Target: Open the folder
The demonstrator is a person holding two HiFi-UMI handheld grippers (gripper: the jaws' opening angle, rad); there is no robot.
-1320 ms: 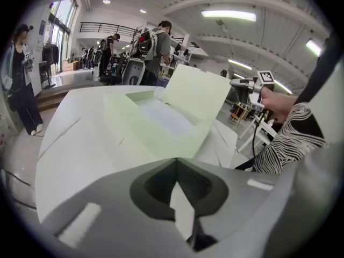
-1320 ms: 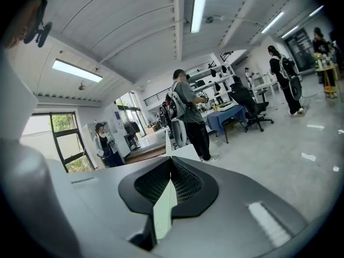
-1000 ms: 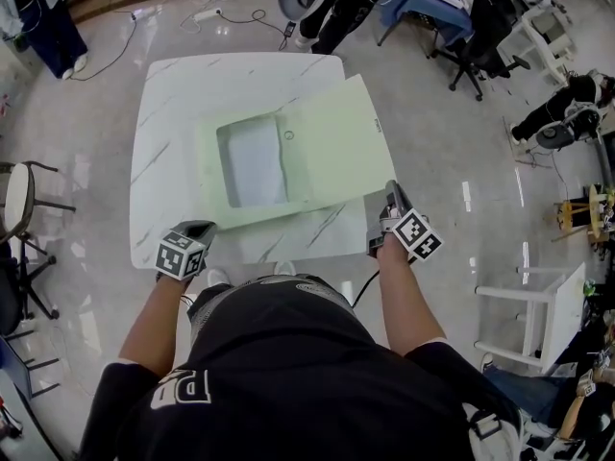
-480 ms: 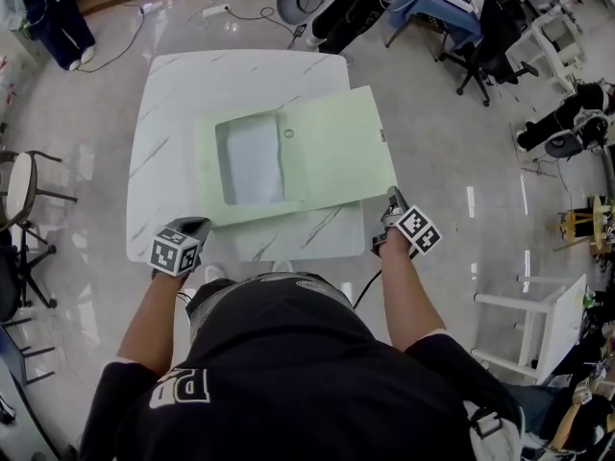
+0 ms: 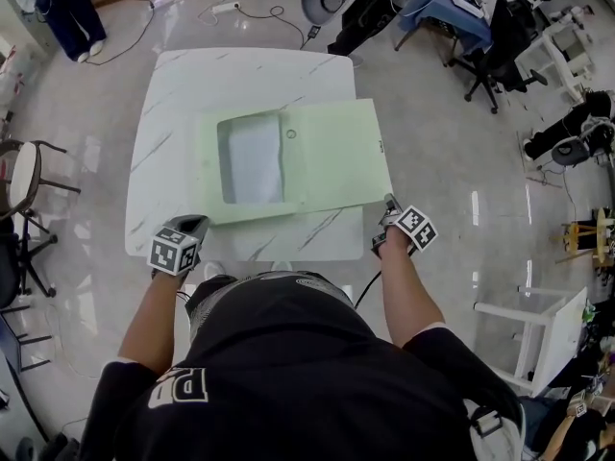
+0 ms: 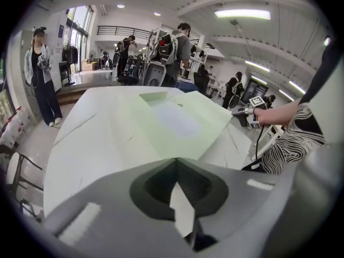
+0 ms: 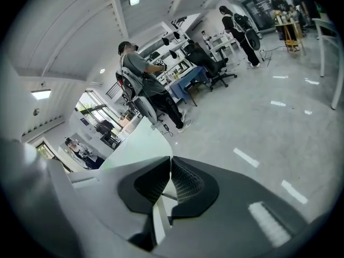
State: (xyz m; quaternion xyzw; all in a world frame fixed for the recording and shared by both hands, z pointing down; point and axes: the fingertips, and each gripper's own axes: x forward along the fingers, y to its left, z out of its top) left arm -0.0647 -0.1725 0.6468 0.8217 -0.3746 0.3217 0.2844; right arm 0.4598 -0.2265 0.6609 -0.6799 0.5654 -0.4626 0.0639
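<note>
Folder, pale green, lies spread open across the middle of the white marbled tabletop. Its left half rests on the slab, with a pale sheet showing in a rectangular window. Its right half, the cover, reaches past the tabletop's right edge and hangs over the floor. The right gripper is off the tabletop's near right corner, and its fingers are clenched on the near right corner of that cover. In the right gripper view the green sheet runs straight up to the closed fingertips. The left gripper hovers at the near left corner of the tabletop, clear of the folder. Its fingers are pressed together with nothing between them, only bare tabletop beyond. The person holding both stands at the near edge, arms stretched forward. Another person stands on the floor beyond the far left corner, and office chairs crowd the far right of the room.
</note>
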